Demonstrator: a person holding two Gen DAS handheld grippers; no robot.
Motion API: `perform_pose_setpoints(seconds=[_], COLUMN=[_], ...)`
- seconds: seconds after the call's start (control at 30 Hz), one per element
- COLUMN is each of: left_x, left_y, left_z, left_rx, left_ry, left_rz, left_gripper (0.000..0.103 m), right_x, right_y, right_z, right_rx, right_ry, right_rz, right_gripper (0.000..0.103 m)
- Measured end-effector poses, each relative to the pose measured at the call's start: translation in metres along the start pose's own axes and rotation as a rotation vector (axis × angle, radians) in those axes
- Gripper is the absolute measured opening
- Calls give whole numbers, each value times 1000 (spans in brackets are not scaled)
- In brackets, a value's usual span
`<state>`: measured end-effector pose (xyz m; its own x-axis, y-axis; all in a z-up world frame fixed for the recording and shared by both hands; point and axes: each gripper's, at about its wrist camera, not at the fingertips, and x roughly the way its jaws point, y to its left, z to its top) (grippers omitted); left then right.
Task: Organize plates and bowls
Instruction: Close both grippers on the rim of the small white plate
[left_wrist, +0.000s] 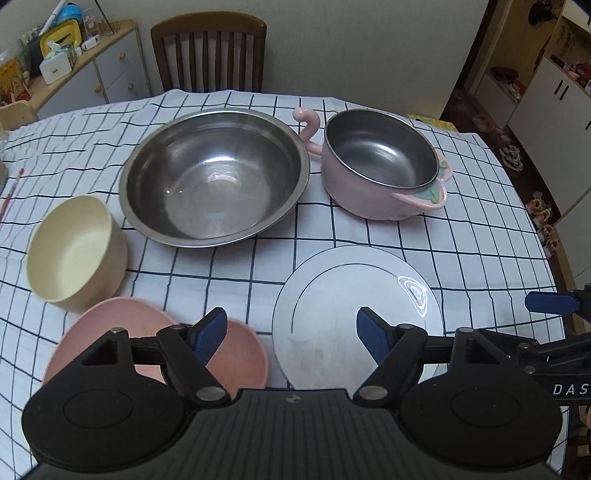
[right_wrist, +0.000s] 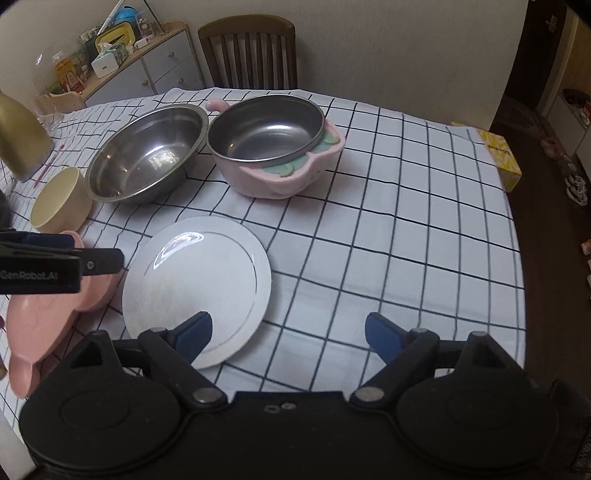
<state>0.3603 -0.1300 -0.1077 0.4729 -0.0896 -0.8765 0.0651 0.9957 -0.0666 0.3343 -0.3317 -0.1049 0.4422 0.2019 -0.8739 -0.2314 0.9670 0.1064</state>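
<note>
- Left wrist view: left gripper (left_wrist: 291, 332) spread, empty, above near table edge; white plate (left_wrist: 354, 314) right, pink plate (left_wrist: 147, 343) left.
- Right gripper (right_wrist: 288, 336) spread, empty; plate's right rim beneath.
- Step, judged: approach; nothing stacked yet.
- Next: descend, pinch plate rim squarely.

"GenRobot.AI" stands on the left gripper (right_wrist: 99, 263) at 9 o'clock; "DAS" on the right gripper (left_wrist: 550, 303) at 4 o'clock.

Counter (right_wrist: 406, 229), checked cloth: steel bowl (left_wrist: 214, 177) at 12; pink-handled bowl (left_wrist: 380, 166) at 2; cream bowl (left_wrist: 74, 251) at 9; white plate (left_wrist: 354, 317) at 5; pink plate (left_wrist: 240, 354) at 7.
</note>
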Motion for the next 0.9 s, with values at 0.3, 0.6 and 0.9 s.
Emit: perform_pose_setpoints(seconds=[0.3, 0.6, 0.9], left_x=[31, 48, 61], left_y=[8, 5, 14], left_z=[11, 15, 14], left_rx=[-28, -23, -77], left_ry=[42, 84, 144], left_rz=[-7, -29, -58], left_gripper=[76, 58, 40], right_x=[30, 50, 60], right_y=[-10, -14, -18], right_z=[15, 17, 14], right_rx=[44, 80, 125], right_ry=[52, 95, 129], right_rz=[61, 88, 143], right_gripper=[78, 73, 47])
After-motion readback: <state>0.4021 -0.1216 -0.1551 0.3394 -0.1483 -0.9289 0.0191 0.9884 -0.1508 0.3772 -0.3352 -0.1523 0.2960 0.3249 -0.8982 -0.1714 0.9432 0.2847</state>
